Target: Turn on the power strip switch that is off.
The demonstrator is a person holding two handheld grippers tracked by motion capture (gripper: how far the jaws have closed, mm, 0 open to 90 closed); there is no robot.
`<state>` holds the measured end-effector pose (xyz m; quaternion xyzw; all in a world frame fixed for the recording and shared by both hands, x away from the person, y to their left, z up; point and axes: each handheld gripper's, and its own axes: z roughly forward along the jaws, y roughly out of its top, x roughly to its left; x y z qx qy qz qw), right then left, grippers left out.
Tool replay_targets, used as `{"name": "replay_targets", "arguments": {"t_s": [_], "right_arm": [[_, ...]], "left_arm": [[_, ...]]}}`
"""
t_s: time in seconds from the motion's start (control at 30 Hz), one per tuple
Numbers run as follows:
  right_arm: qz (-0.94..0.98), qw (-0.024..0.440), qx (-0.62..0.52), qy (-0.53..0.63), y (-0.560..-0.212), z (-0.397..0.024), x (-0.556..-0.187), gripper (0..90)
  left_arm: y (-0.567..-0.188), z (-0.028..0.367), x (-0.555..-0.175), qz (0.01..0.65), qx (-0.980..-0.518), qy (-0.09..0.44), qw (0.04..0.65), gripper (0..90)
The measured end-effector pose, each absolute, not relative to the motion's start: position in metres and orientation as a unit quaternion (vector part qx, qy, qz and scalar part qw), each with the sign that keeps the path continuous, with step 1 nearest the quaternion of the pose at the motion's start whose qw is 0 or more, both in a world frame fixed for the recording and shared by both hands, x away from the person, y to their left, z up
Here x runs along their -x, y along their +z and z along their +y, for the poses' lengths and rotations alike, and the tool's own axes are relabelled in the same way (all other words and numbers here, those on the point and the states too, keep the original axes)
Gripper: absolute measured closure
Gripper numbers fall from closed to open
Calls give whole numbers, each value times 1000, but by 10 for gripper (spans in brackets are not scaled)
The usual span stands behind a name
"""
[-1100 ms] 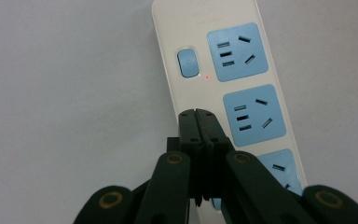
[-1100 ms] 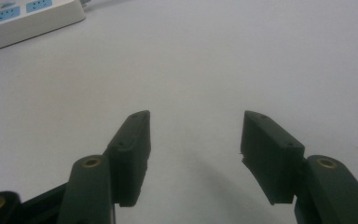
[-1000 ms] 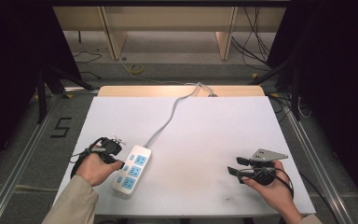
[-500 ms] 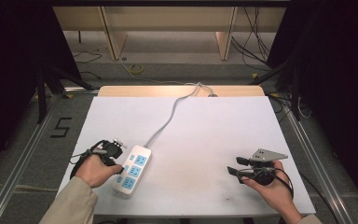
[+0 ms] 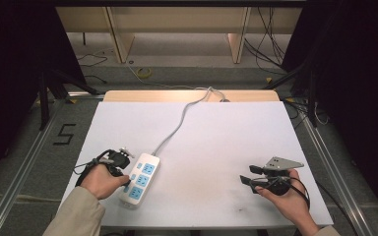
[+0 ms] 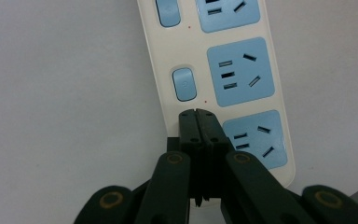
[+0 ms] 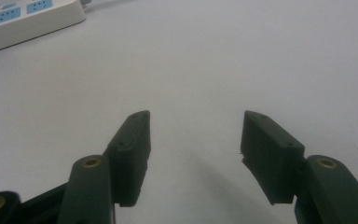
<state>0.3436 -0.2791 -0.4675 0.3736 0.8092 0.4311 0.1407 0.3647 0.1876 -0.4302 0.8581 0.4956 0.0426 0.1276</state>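
Near the front left corner of the bench lies the power strip, its cord running off toward the far edge. We judge it a light, stiff, smooth plastic block (best gripped across its narrow sides). Our left tool, clenched on nothing, hovers over the strip's end switch; our right tool, well right of the strip, gapes empty.

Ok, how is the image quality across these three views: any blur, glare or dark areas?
High view: table evenly lit, surroundings dark. Left gripper view: power strip sharp, without glare, the shut left gripper crisp. Right gripper view: right gripper open and slightly soft, casting a faint shadow.
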Motion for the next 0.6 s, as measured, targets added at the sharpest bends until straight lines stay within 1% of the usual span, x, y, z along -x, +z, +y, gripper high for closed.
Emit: {"name": "replay_targets", "arguments": {"t_s": [0.6], "right_arm": [[809, 141, -373, 432, -468, -279, -343, 435]], "left_arm": [[-430, 187, -363, 509, -852, 28, 116, 897]]}}
